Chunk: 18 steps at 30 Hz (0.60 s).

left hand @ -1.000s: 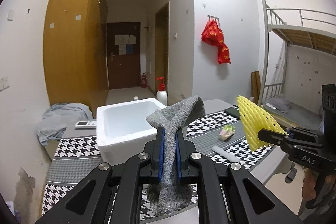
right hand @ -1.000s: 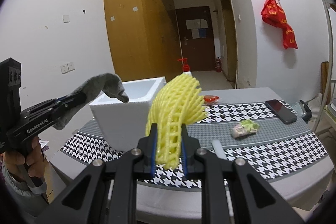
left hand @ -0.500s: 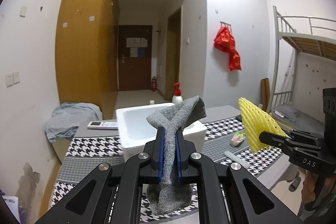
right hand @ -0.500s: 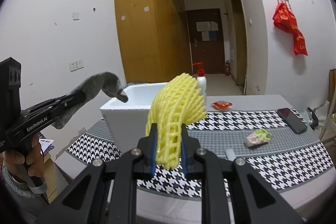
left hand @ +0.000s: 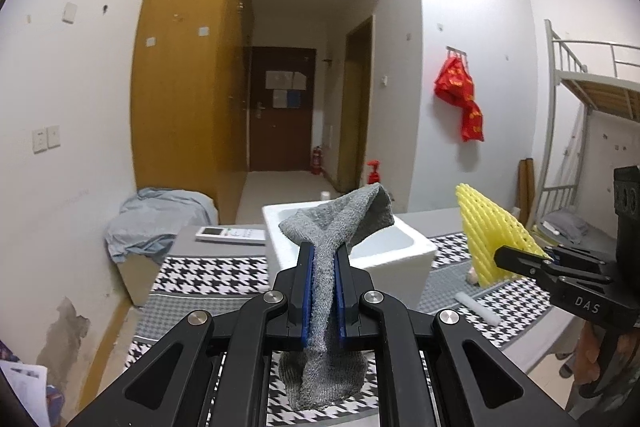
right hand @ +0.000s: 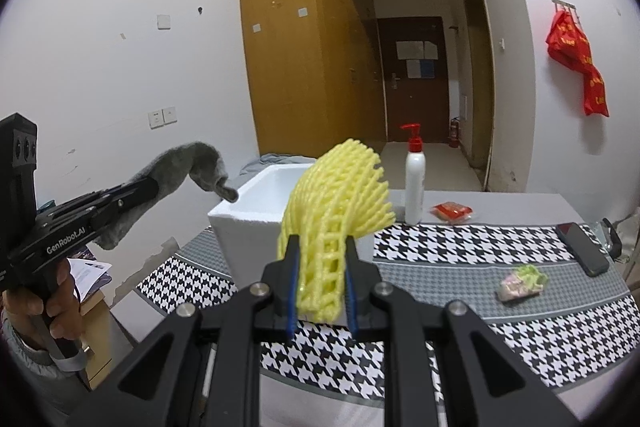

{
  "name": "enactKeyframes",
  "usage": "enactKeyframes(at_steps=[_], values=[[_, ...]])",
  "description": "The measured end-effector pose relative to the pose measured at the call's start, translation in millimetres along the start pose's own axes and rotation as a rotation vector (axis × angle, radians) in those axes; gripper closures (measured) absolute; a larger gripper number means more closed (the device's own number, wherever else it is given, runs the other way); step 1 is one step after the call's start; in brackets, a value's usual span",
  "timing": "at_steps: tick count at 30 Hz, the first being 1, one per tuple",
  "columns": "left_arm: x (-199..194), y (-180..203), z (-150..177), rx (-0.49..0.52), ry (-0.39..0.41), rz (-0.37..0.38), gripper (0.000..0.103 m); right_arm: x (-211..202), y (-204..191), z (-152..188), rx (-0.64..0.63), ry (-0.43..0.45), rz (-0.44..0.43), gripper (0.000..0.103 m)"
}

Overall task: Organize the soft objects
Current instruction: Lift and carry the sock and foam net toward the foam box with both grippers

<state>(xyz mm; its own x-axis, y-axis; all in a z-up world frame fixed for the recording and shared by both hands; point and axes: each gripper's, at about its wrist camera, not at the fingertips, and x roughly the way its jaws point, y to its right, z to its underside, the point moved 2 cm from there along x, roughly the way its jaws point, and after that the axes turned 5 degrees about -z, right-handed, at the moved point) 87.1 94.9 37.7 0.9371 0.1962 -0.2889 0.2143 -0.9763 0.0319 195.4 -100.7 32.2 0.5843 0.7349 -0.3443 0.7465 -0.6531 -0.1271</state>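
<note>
My left gripper [left hand: 323, 259] is shut on a grey sock [left hand: 340, 223] and holds it in the air in front of a white foam box [left hand: 394, 253]. My right gripper [right hand: 320, 259] is shut on a yellow foam net [right hand: 340, 195], also raised, in front of the same box [right hand: 248, 215]. The net shows at the right of the left wrist view [left hand: 490, 239], and the sock at the left of the right wrist view [right hand: 192, 163]. The box stands open on the houndstooth table [right hand: 440, 255]. A small crumpled green and pink soft thing [right hand: 520, 281] lies on the table.
A white pump bottle [right hand: 414, 183], a red packet [right hand: 452, 213] and a black phone [right hand: 582, 253] lie at the table's far side. A remote [left hand: 230, 235] and a white tube [left hand: 476, 309] lie on the table. A blue-grey cloth heap [left hand: 156, 219] sits at the far left.
Both grippers have risen and shifted left with their loads still gripped. The foam box now sits more to the right in the left view and closer behind the net in the right view.
</note>
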Motion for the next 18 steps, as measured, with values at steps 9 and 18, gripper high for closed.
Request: enactKeyframes(at_steps=[9, 18], values=[[1.0, -11.3, 1.5, -0.006, -0.002, -0.023, 0.093, 22.0, -8.4, -10.1, -0.023, -0.008, -0.031, 0.081], [2.7, -24.7, -1.2, -0.022, 0.008, -0.042, 0.093, 45.6, -10.3, -22.9, -0.039, -0.017, -0.040, 0.081]])
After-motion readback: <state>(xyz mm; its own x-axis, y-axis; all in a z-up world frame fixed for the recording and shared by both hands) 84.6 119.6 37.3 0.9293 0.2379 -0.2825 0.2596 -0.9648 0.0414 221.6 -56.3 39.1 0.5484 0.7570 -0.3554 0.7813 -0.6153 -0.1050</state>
